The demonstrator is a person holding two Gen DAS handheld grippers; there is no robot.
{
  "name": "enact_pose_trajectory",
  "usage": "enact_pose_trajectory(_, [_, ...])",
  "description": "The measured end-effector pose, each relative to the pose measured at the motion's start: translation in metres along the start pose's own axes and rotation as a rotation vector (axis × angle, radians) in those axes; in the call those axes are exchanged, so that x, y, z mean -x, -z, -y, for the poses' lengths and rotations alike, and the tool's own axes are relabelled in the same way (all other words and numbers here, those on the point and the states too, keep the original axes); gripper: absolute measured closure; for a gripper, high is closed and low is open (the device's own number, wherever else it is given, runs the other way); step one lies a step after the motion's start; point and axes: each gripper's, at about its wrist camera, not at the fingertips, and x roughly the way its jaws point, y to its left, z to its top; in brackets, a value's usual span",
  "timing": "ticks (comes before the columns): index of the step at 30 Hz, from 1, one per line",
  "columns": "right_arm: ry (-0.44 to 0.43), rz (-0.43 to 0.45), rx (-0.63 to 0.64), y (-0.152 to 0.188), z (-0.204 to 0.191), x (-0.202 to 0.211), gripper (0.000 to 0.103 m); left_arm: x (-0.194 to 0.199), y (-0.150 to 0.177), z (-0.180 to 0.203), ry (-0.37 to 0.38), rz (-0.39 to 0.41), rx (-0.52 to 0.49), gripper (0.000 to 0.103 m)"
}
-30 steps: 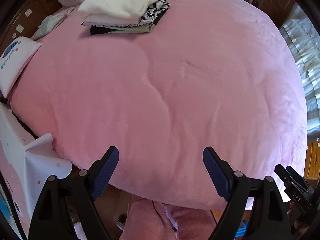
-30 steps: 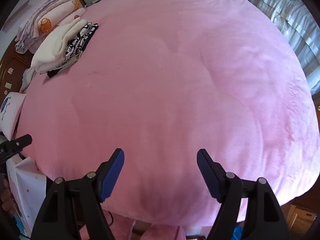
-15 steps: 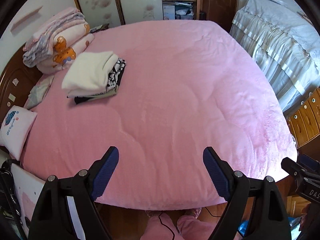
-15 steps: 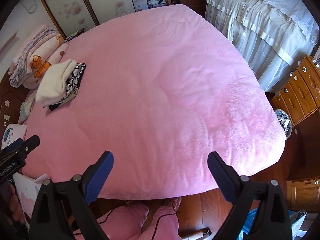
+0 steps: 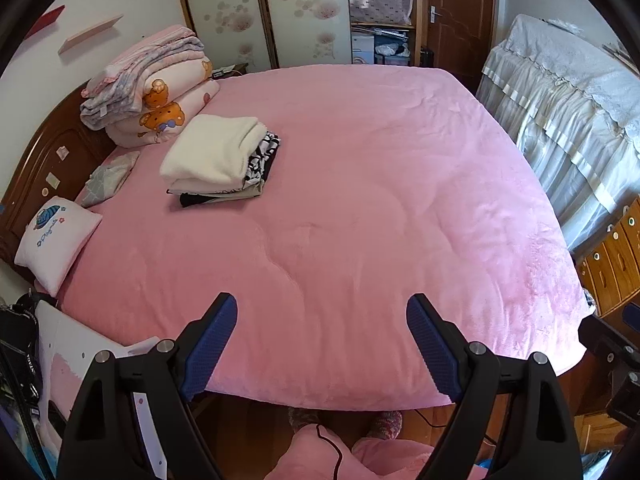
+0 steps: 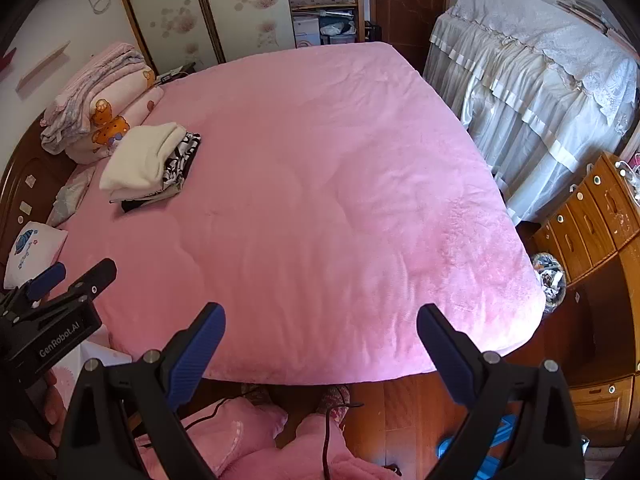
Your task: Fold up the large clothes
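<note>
Both grippers higher (folded pile [image 5: 218, 160] untouched)

my room is bright with soft daylight, strongest on the right side of the pink bed cover [image 5: 360, 200], where the plush nap shines pale near the white drapes [image 6: 520, 92]. shadows stay faint, darkest under the bed's near edge. both views are sharp in the middle, with no motion blur. the fisheye bends the walls and blackens every corner.
</note>
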Motion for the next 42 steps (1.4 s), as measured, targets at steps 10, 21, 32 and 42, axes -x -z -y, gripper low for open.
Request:
enact_pose_trajectory(10, [-0.068,-0.025,0.072,0.007,-0.02,-0.013,0.002,0.0,0.023,-0.009,0.026,-0.035,0.038,0.007])
enact_pose_trajectory(21, [-0.031,-0.001,0.186,0.019,-0.047,-0.013,0.0,-0.009,0.024,-0.017,0.054,-0.058,0.036,0.003])
enact_pose_trajectory(32, [-0.039,-0.054,0.135,0.02,-0.041,-0.029,0.0,-0.021,0.025,-0.022,0.082,-0.093,0.053,0.001])
enact_pose_trajectory(42, [-0.03,-0.055,0.093,0.015,-0.029,-0.031,0.0,-0.026,0.023,-0.02,0.09,-0.089,0.05,0.001])
